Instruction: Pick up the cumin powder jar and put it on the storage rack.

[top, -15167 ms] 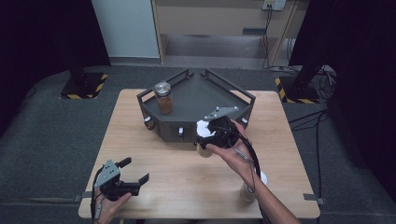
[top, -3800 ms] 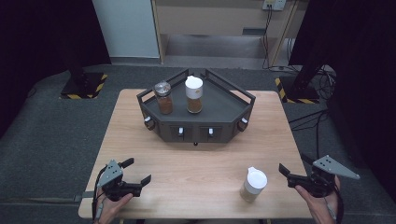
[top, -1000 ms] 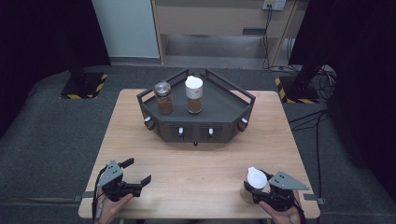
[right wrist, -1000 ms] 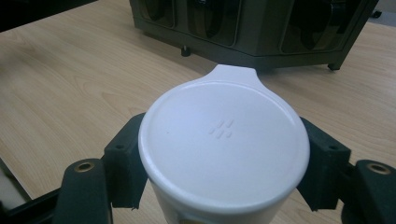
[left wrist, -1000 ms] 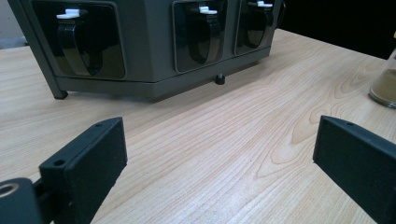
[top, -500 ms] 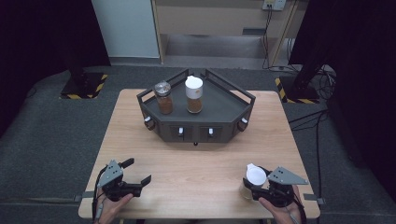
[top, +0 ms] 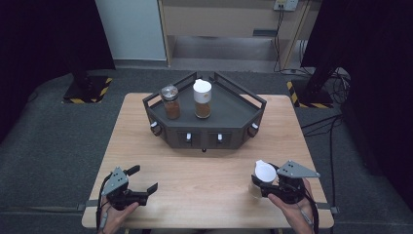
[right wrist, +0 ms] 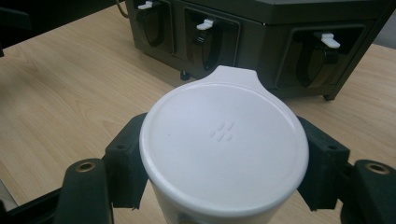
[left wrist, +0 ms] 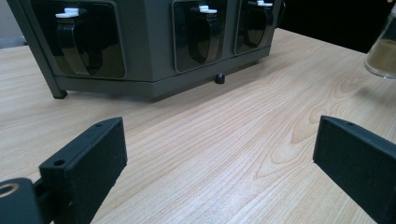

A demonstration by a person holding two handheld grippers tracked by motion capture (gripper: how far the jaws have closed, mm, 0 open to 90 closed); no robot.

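A jar with a white flip lid (top: pixel 263 173) and tan powder stands near the table's front right. My right gripper (top: pixel 271 187) is shut on the jar; in the right gripper view the white lid (right wrist: pixel 224 140) sits between the black fingers (right wrist: pixel 125 163), which press its sides. At the front left, my left gripper (top: pixel 142 179) rests open with nothing between its fingers (left wrist: pixel 88 163). The left gripper view catches the jar's glass base (left wrist: pixel 385 51) at the far right edge.
A dark angular rack (top: pixel 243 95) stands at the table's back centre with a metal-lidded spice jar (top: pixel 170 101) and a white-lidded jar (top: pixel 202 99) on top. Its front face (right wrist: pixel 261 42) holds dispensers with white levers. Bare wood lies between the grippers.
My right gripper came in from the right and closed around the white-lidded jar, which now sits slightly higher in the high view. The left gripper has stayed put.
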